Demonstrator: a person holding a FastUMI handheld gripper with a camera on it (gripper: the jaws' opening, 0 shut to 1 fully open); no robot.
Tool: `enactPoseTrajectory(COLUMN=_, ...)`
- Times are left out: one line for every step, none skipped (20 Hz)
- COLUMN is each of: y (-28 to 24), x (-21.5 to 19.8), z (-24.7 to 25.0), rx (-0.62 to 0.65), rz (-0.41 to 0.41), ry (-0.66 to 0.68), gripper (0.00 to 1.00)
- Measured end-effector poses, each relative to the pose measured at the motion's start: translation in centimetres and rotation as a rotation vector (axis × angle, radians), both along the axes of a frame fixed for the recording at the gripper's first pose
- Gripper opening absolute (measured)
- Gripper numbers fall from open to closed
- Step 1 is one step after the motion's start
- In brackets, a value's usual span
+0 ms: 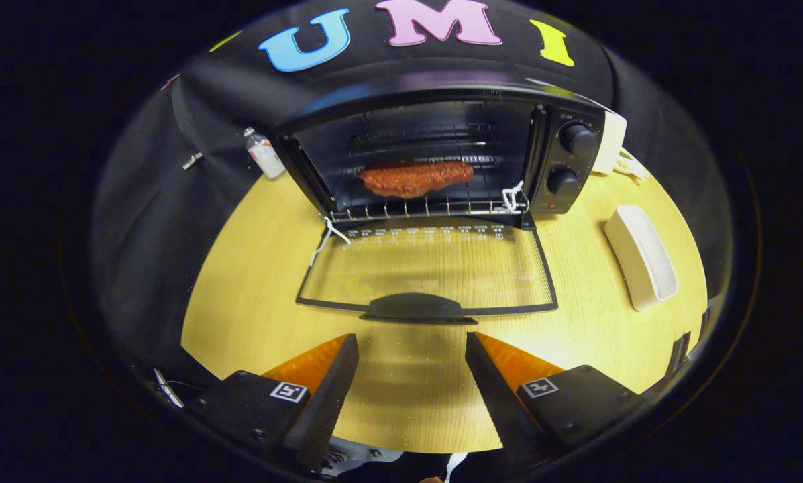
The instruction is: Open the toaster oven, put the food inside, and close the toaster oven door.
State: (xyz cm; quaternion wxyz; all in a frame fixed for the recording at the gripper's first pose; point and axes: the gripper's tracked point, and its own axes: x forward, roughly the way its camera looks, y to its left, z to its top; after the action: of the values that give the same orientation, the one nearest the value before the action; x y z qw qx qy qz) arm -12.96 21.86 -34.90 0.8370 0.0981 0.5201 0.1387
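Oven (pixel 435 100) stands at the far side of the table (pixel 253 295), its door (pixel 428 275) dropped flat toward us; the food (pixel 416 178), a brown patty-like slab, lies on the rack (pixel 428 208) inside; so we judge the loading done and only the closing left. Our gripper (pixel 411 349) hangs just short of the door's front edge, fingers spread wide and holding nothing. The handle (pixel 418 307) sits at the middle of that edge, just ahead of the fingers and in line with the gap between them; we judge it the place to take hold, or to get a finger beneath and lift. The door looks like glass in a thin dark frame; stiff, hinged at the oven's base, probably light but smooth, so a pinch on the glass itself could slip; the handle offers a thicker, surer lip. A white tray (pixel 641 258) lies to the right, a small bottle (pixel 264 153) to the oven's left; both well apart from the door.
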Motion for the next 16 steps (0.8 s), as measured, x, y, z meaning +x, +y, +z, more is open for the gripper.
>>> enactPoseTrajectory(y=0.1, x=0.0, z=-0.7, rx=-0.015, rz=-0.002, ry=0.013, gripper=0.99)
enactPoseTrajectory(y=0.2, x=-0.2, z=-1.5, rx=-0.029, rz=-0.002, ry=0.022, gripper=0.99)
enactPoseTrajectory(y=0.3, x=-0.2, z=-2.1, rx=-0.045, rz=0.001, ry=0.030, gripper=0.99)
enactPoseTrajectory(y=0.4, x=-0.1, z=-2.6, rx=-0.063, rz=0.002, ry=0.030, gripper=0.99)
enactPoseTrajectory(y=0.4, x=0.1, z=-3.0, rx=-0.083, rz=0.002, ry=0.031, gripper=0.99)
enactPoseTrajectory(y=0.3, x=0.1, z=-3.4, rx=-0.102, rz=0.002, ry=0.037, gripper=0.99)
enactPoseTrajectory(y=0.5, x=0.1, z=-3.8, rx=-0.110, rz=-0.002, ry=0.044, gripper=0.99)
enactPoseTrajectory(y=0.8, x=0.1, z=-4.2, rx=-0.114, rz=-0.012, ry=0.052, gripper=0.99)
enactPoseTrajectory(y=0.8, x=0.1, z=-4.5, rx=-0.127, rz=-0.020, ry=0.055, gripper=0.99)
enactPoseTrajectory(y=0.8, x=1.0, z=-4.4, rx=-0.141, rz=-0.026, ry=0.027, gripper=0.99)
enactPoseTrajectory(y=0.8, x=1.3, z=-4.8, rx=-0.154, rz=-0.024, ry=0.022, gripper=0.99)
enactPoseTrajectory(y=0.5, x=1.7, z=-4.7, rx=-0.170, rz=-0.033, ry=0.011, gripper=0.99)
enactPoseTrajectory(y=0.7, x=1.7, z=-4.8, rx=-0.164, rz=-0.052, ry=0.017, gripper=0.99)
enactPoseTrajectory(y=0.7, x=1.8, z=-4.4, rx=-0.154, rz=-0.065, ry=0.006, gripper=0.98)
enactPoseTrajectory(y=0.5, x=1.8, z=-4.3, rx=-0.145, rz=-0.076, ry=-0.002, gripper=0.98)
enactPoseTrajectory(y=0.5, x=1.9, z=-3.9, rx=-0.140, rz=-0.079, ry=-0.011, gripper=0.98)
